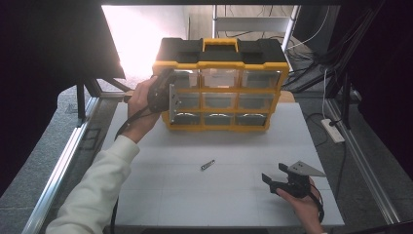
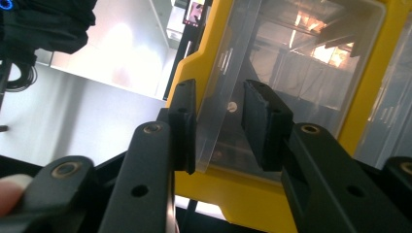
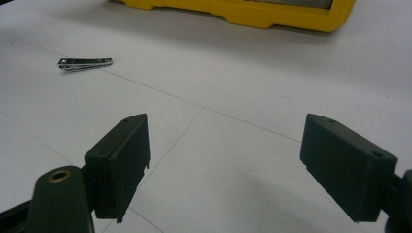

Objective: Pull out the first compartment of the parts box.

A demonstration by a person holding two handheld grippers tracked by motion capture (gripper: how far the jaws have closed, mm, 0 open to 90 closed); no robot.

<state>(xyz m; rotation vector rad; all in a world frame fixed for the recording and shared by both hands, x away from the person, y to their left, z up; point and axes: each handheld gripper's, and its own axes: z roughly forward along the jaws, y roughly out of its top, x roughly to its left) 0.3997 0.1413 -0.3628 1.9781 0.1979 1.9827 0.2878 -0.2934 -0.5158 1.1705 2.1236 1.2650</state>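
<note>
So my left tongs are up at the left end of the yellow organizer that stands at the far side of the white surface, jaws fairly narrow around the edge of a clear drawer in the top row, though I can't tell if the pads actually press on it. My right tongs sit wide apart with nothing in them, low over the near right part of the surface, and a small nail clipper lies out in the middle, well apart from both.
</note>
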